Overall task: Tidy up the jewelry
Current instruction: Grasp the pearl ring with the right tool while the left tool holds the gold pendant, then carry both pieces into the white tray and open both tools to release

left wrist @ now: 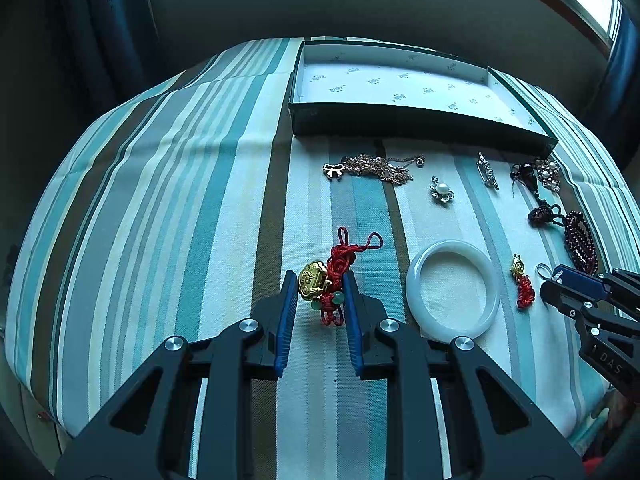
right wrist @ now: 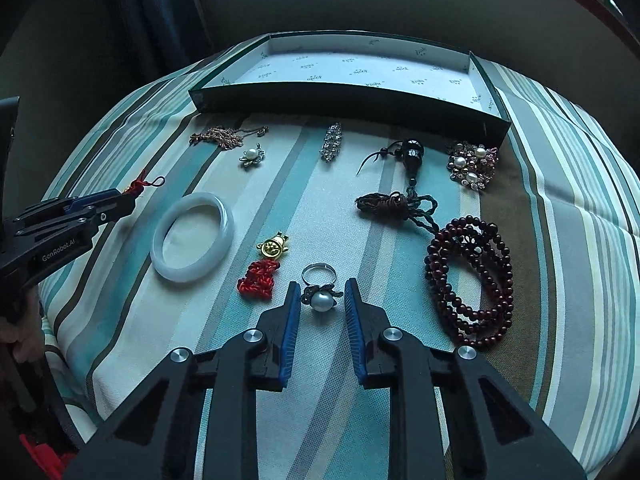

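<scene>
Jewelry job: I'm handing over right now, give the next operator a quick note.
Left gripper: shut on the gold charm with red cord, just off the cloth.
Right gripper: jaws around the pearl ring; I can't tell if the pads press it.
Box: at the far edge, nothing in it yet.
Still on the cloth: white bangle, small gold charm, dark bead strand, brooches, chain, pendant.
Left: move every piece into the box.

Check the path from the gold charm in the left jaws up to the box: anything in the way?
Mostly clear. Only bare striped cloth lies ahead of the gold charm until the chain necklace, which sits just before the box front wall. Lift over that and the wall.
</scene>
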Motion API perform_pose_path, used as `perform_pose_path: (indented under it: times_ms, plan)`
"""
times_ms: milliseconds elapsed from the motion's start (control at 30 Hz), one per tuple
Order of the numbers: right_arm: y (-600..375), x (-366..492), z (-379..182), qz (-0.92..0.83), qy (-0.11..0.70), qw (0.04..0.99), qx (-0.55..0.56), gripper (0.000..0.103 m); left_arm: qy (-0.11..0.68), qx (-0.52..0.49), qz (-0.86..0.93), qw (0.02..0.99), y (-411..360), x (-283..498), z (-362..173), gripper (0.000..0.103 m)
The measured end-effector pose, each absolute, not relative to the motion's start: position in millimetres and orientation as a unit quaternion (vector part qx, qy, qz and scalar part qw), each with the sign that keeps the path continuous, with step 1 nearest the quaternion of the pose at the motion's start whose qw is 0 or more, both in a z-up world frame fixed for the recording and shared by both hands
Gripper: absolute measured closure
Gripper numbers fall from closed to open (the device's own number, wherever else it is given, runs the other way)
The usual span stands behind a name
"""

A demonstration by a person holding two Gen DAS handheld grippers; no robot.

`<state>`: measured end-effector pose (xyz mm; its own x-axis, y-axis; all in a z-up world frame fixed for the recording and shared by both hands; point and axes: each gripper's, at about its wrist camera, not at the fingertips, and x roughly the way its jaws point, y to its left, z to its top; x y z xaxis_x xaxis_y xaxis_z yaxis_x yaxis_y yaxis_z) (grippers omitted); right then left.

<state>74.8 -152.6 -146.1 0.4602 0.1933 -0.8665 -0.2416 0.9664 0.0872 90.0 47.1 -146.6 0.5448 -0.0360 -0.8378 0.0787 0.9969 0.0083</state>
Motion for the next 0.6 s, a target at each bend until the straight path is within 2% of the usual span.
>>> perform_pose_path:
  times_ms: [300,600]
  plan:
    - [-157,74,-140,0.126,0.495,0.859,-0.02,0.081,0.472,0.021,-0.033,0.881,45,89,-144,0.08]
    - [-170,92,-109,0.112,0.456,0.883,-0.001,0.081,0.445,0.015,-0.046,0.894,34,96,-118,0.08]
